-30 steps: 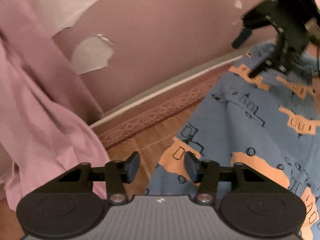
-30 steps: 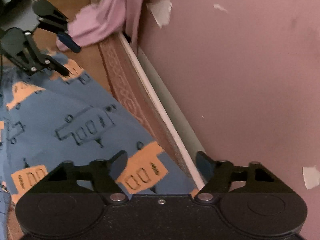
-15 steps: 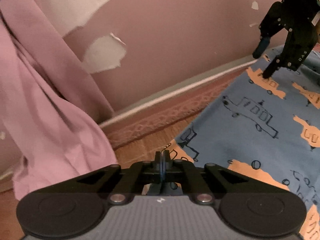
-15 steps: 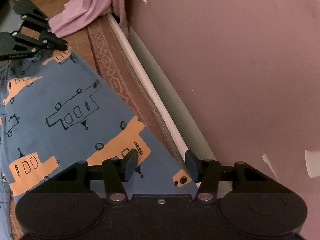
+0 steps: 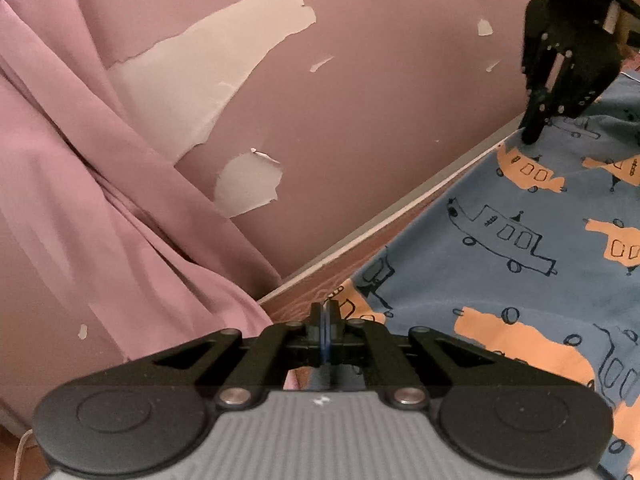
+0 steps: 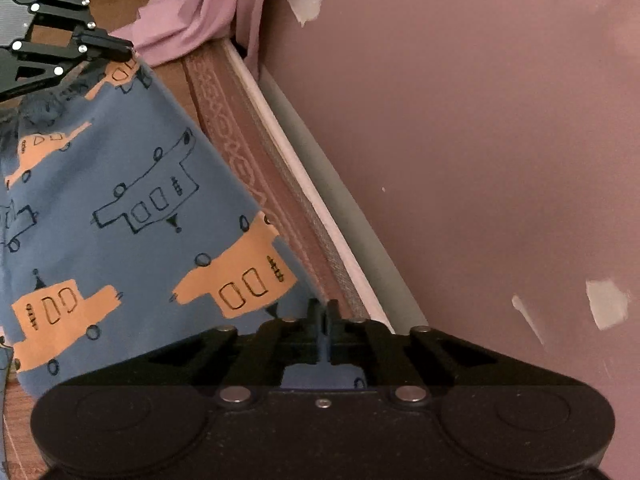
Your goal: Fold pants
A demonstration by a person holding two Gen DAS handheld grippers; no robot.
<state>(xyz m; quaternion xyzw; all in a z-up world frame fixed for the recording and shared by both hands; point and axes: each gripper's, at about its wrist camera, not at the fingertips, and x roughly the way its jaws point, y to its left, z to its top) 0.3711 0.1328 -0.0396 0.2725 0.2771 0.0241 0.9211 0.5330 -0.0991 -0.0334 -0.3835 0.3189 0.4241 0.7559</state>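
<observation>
The pants (image 5: pixel 520 272) are blue cloth printed with orange and outlined vehicles, stretched between both grippers near the wall. My left gripper (image 5: pixel 325 316) is shut on one corner of the cloth at the bottom middle of the left wrist view. My right gripper (image 6: pixel 323 314) is shut on the other corner of the pants (image 6: pixel 120 216). Each gripper shows in the other's view: the right gripper (image 5: pixel 534 134) at the upper right, the left gripper (image 6: pixel 124 50) at the upper left, both pinching the cloth's edge.
A pink wall (image 5: pixel 360 100) with peeling paint (image 5: pixel 208 64) stands close ahead. A pink curtain (image 5: pixel 80 200) hangs at the left and bunches on the floor. A white baseboard (image 6: pixel 320 216) and a patterned mat edge (image 6: pixel 240 160) run along the wall.
My right gripper has shut on the pants corner; it was open half a second ago. My left gripper closed earlier and stays shut. The cloth's edge is now pulled taut and lifted.
</observation>
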